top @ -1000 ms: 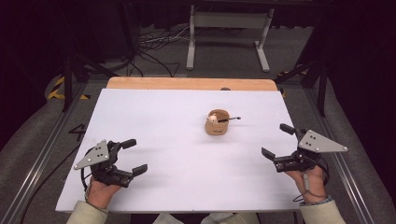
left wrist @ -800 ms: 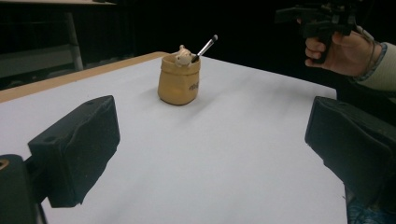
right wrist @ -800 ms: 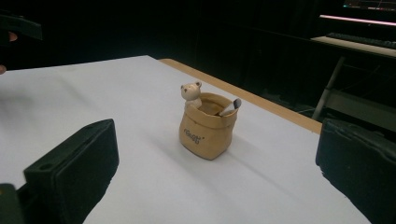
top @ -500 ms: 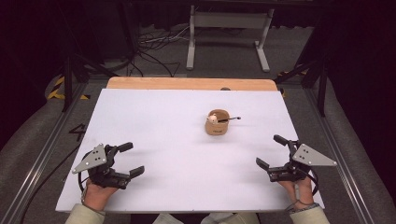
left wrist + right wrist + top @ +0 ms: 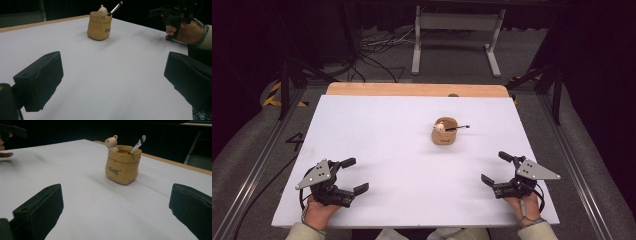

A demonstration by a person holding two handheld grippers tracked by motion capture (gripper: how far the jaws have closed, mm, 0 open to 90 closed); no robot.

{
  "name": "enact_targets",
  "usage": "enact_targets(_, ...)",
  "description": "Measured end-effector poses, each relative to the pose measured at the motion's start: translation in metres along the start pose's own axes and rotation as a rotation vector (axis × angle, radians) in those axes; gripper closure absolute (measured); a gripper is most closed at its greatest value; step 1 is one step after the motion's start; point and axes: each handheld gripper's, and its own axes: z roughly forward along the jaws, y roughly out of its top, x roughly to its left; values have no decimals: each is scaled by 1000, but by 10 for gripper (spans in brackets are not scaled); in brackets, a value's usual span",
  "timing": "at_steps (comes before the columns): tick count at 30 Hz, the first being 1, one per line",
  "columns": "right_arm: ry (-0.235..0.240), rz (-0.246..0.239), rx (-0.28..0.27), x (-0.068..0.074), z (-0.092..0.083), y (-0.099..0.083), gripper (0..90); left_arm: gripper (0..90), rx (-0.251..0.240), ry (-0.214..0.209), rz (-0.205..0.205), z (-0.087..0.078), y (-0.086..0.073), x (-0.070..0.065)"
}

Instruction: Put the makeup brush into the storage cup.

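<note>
Pot w/ brush mid-surface; both tongs idle at near edge.

Tan sack-shaped pot (image 5: 444, 133) stands upright, right of centre on white surface (image 5: 387, 150), small bear figure (image 5: 111, 143) on its rim, 1 brush (image 5: 137, 144) leaning inside, handle tilted out. Left tongs (image 5: 351, 175) and right tongs (image 5: 497, 167) sit well apart from pot, jaws apart, holding nothing. Judged step: pre-approach, no contact yet. Next move likely calls for right tongs, the nearer, to reach fwd and line up on brush handle w/o tipping pot.
</note>
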Motion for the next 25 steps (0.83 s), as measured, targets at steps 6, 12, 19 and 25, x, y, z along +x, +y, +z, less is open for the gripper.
enact_targets(6,1,-23,15,6,6,-5,0,20,-20,-10,-23,2,-4,2)
enact_targets(12,-12,-26,20,6,7,-5,0,14,-32,-7,-45,2,-6,4)
enact_targets(19,-18,-17,18,6,7,-5,0,0,-42,1,-51,2,-6,5)
enact_targets(25,-27,-33,19,8,7,-3,0,0,-40,3,-49,2,-7,5)
